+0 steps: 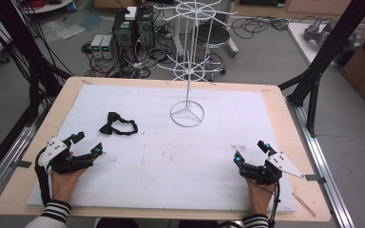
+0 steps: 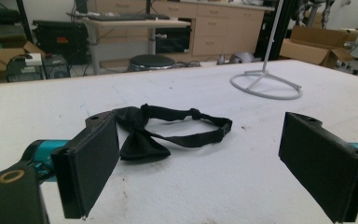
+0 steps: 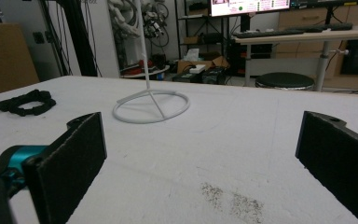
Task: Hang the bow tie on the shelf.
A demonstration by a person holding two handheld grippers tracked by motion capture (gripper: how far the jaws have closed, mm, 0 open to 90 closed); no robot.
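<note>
Cluttered lab floor, cables and computer towers lie beyond a pale wooden worktop (image 1: 275,102) covered by a white foam sheet. White wire display stand (image 1: 187,71) rises from its ring base at the far middle of the sheet; taken as landmark.

Black fabric bow tie with looped neck strap (image 1: 119,127) lies flat, nearer than the stand base and off to its left, well apart from it. Strap loop is closed, bow end turned toward the left gripper (image 1: 86,145). In the left gripper view the tie (image 2: 168,130) sits just ahead of the jaws and between their lines, untouched.

Left gripper rests low near the front left corner, jaws spread wide, empty, aimed at the tie; likely staged for a pick-up.

Right gripper (image 1: 251,152) sits at the front right, well away from the stand base, jaws also wide and empty. Its own view looks across bare sheet to the ring base (image 3: 151,106), tie (image 3: 25,102) far off.

Judgement: work not begun; tie probably destined for a stand hook. Soft strap may sag or snag when lifted.
</note>
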